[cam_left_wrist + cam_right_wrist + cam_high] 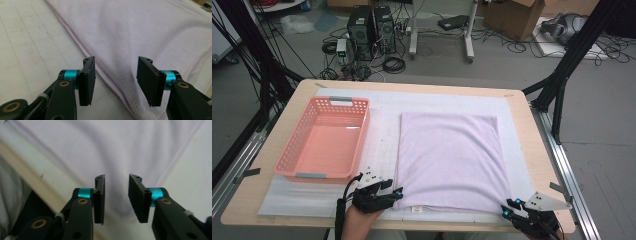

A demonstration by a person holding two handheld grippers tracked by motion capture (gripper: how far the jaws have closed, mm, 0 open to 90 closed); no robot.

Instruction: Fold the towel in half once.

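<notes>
Both grippers' jaws stand apart, pads off the lilac towel (pixel 449 160).

Floor: grey (pixel 607 150), strewn with black cables (pixel 393 64)
Beyond the table's far edge: two computer towers (pixel 371 30), cardboard box (pixel 517 17) (open-topped)
Frame: black struts (pixel 572 55)

Wooden table (pixel 532 145); white mat (pixel 382 145) directly atop

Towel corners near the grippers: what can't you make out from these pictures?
- Towel near-left corner: high view, left gripper covers it.
- Near-right corner: high view, right gripper sits at it; contact unclear.
- Label at near edge: too small to read.
- Right gripper view: towel blurred, layers not countable.
</notes>
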